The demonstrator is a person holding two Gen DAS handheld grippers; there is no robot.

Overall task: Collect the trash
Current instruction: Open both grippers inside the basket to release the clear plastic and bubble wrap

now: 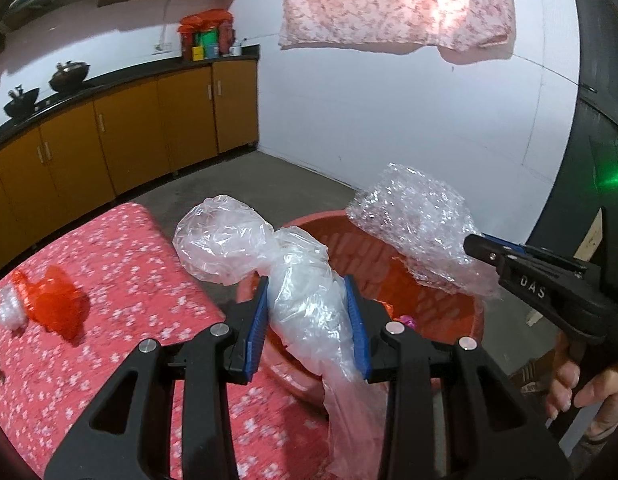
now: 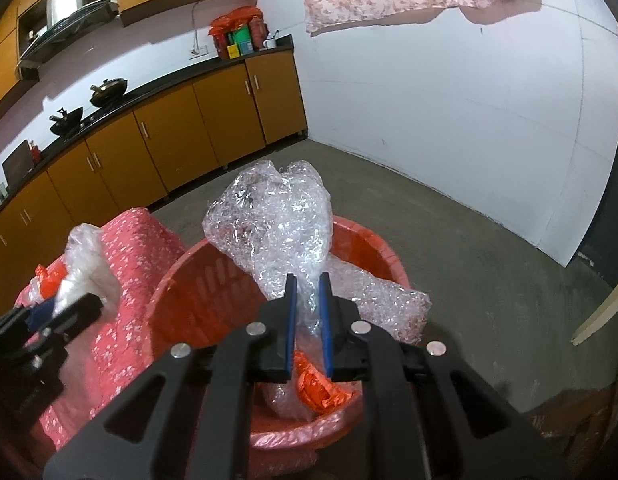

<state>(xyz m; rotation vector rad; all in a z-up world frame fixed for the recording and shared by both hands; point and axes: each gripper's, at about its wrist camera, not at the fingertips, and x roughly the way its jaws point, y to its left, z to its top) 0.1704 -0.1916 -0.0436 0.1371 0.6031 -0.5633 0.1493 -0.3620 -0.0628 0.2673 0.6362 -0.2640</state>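
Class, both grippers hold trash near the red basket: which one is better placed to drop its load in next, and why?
Right. The right gripper holds the bubble wrap directly over the red basket. The left gripper grips a clear plastic bag at the basket's near edge, partly over the table.

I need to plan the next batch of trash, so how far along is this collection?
Done: some orange wrapping already lies in the red basket. In hand: the left gripper is shut on a clear plastic bag, and the right gripper on bubble wrap, both held over the basket, not yet released. Left: an orange bag and a white scrap remain on the floral tablecloth.
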